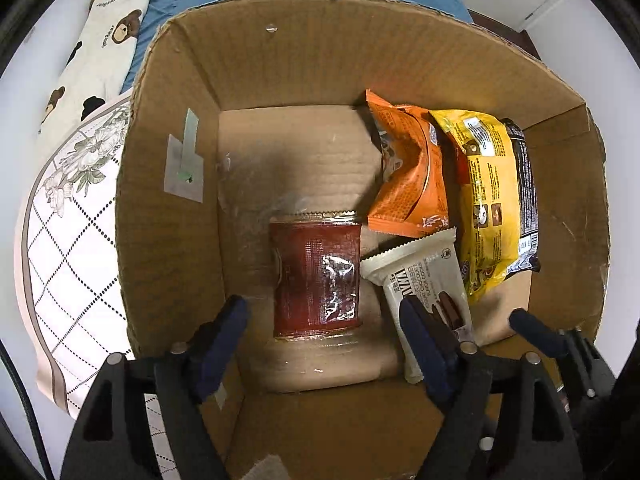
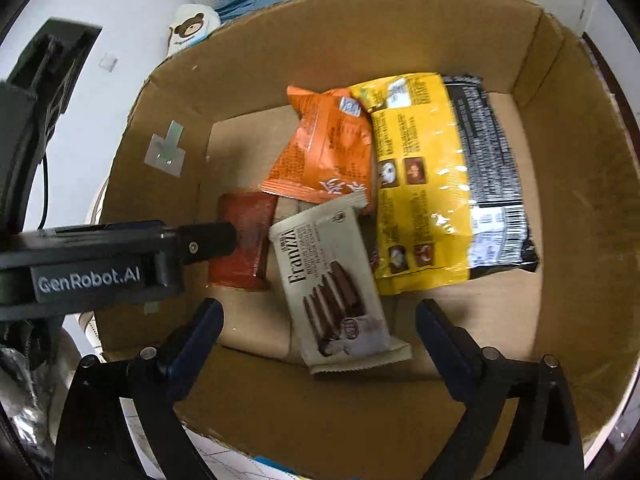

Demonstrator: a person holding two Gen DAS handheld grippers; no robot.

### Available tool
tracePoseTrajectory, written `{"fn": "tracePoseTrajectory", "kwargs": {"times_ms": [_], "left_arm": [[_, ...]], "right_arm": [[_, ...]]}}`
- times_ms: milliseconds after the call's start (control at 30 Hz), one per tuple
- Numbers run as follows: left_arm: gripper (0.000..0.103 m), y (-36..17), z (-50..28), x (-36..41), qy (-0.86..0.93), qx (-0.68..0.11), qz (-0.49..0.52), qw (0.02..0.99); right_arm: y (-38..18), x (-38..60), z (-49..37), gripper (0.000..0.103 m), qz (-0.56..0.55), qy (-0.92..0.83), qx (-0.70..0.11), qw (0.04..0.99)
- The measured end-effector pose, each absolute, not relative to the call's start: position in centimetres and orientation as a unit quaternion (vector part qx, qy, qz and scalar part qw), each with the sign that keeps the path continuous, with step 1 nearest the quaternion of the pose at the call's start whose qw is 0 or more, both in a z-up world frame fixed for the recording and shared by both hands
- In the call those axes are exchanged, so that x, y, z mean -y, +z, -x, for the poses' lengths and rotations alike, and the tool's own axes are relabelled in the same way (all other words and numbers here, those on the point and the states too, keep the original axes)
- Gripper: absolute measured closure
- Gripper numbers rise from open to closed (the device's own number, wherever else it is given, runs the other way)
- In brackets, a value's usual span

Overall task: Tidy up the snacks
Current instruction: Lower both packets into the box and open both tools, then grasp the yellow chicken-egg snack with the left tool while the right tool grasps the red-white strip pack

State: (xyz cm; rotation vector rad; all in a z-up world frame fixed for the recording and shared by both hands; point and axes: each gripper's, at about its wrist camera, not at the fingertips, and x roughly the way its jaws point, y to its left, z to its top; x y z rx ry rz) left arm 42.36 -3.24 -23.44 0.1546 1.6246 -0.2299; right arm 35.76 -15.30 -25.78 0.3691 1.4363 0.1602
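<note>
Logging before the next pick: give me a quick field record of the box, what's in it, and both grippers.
container: cardboard box, open top
contents: red packet; orange bag; white Franzza wafer pack; yellow bag; dark packet
layout: red packet flat on the floor; orange bag's corner over the wafer pack; yellow bag lies over the dark packet
left gripper: open, empty, above the red packet
right gripper: open, empty, above the wafer pack

Both cameras look down from close above into the same cardboard box [image 1: 168,184]. The left camera sits over the near left side. The right camera looks from the near right side, and both see the red packet [image 1: 316,276] and the white wafer pack [image 2: 336,276].
</note>
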Motion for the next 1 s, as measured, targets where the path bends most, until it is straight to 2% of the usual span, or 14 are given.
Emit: {"fn": "tracePoseTrajectory", "kwargs": {"times_ms": [367, 1000], "left_arm": [[0.026, -20.8, -39.5, 2.0, -0.086, -0.686, -0.051, 0.721], [0.025, -9.8, -31.2, 0.4, -0.097, -0.553, -0.043, 0.826]], "right_arm": [[-22.2, 17.4, -34.1, 0.004, -0.140, 0.033, -0.639, 0.755], [-13.3, 17.8, -27.4, 0.004, -0.090, 0.014, -0.565, 0.820]]}}
